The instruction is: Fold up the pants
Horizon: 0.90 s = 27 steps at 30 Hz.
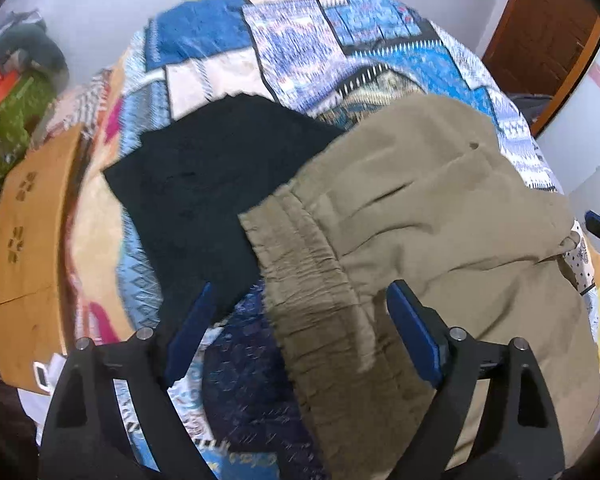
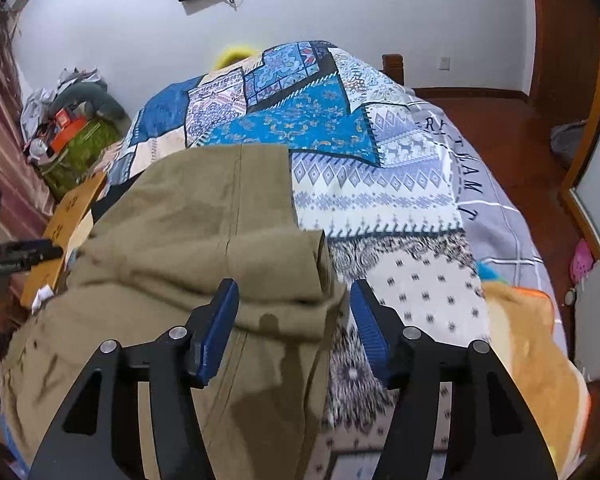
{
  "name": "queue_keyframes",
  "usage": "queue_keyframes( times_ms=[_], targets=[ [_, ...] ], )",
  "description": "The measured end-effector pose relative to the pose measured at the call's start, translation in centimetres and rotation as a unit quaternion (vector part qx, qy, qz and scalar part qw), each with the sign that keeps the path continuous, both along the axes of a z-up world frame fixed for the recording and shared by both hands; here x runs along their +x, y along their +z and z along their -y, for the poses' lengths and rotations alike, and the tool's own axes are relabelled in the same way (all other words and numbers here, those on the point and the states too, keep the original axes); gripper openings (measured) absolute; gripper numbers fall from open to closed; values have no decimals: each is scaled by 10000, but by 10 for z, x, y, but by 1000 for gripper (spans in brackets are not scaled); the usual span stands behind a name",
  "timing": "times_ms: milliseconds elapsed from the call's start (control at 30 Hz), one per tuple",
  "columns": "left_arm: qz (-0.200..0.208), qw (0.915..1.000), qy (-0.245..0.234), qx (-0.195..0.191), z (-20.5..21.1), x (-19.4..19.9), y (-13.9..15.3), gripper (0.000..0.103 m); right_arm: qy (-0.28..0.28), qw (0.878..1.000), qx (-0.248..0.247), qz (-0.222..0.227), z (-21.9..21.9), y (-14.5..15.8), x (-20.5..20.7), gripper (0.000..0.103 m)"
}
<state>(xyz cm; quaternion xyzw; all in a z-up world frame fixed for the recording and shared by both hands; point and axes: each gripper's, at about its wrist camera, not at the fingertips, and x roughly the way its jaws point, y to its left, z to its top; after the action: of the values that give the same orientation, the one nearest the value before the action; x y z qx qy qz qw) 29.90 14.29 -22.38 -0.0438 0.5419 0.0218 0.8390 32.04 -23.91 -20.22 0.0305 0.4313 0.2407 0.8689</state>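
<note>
Hovering low over the bed [image 2: 496, 216], both hand-held grippers are spread wide and grip nothing. Left hand-held gripper [image 1: 300, 300] straddles the waistband of the khaki pants [image 1: 440, 208]; right hand-held gripper [image 2: 294, 292] brackets a folded-over edge of them. Pants lie bunched on the quilt, one fold apparently begun, most folding left. Beyond them, a black garment [image 1: 204, 184] lies flat.

Khaki-olive pants [image 1: 440, 216] lie beside a black garment [image 1: 204, 184] on a blue, white and cream patchwork bedspread [image 2: 320, 128] with geometric prints, blurred, perhaps paisley. The tongs' pads [image 2: 220, 328] are blue.
</note>
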Motion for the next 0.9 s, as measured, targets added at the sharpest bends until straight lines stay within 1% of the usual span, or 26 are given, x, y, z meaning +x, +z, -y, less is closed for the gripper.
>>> queue_keyframes(
  times_ms=[67,133,233,333,367,400,433,467,500,600,633,667,733,800,900],
  targets=[
    [-176,9998,-92,-49,4,6,-13,88,44,9999,19,-142,-4,-7,9,54],
    [-309,9995,-104,-12,7,8,-25,94,128,9993,59,-341,-9,-18,19,54],
    [-298,9995,-34,-119,7,8,-34,98,182,9976,203,-629,-16,-34,30,54],
    [-237,9996,-78,-160,5,8,-35,98,264,9969,266,-689,-19,-40,33,53],
    [-208,9997,-105,-113,6,8,-35,98,317,9968,294,-672,-21,-40,32,46],
    [-128,9998,-128,-2,8,8,-33,94,392,9970,273,-614,-23,-41,31,43],
    [-63,9998,-163,121,10,7,-31,86,431,9974,215,-541,-25,-40,29,35],
    [-23,9995,-184,243,12,8,-30,82,501,9977,127,-447,-28,-39,27,25],
    [32,9990,-196,410,14,9,-29,76,538,9979,16,-360,-30,-38,24,21],
    [140,9946,-130,1023,19,8,-29,75,633,9974,-335,-72,-38,-35,21,15],
    [131,9939,-51,1097,17,8,-29,75,638,9969,-455,18,-40,-35,20,13],
    [118,9939,19,1094,14,9,-30,75,625,9963,-578,82,-41,-35,19,12],
    [101,9954,144,943,7,8,-31,76,591,9952,-771,92,-43,-39,21,11],
    [91,9965,198,804,2,7,-34,77,537,9955,-785,-44,-42,-46,26,11],
    [88,9973,128,724,2,4,-33,78,474,9958,-765,-137,-40,-46,30,11]
  ],
)
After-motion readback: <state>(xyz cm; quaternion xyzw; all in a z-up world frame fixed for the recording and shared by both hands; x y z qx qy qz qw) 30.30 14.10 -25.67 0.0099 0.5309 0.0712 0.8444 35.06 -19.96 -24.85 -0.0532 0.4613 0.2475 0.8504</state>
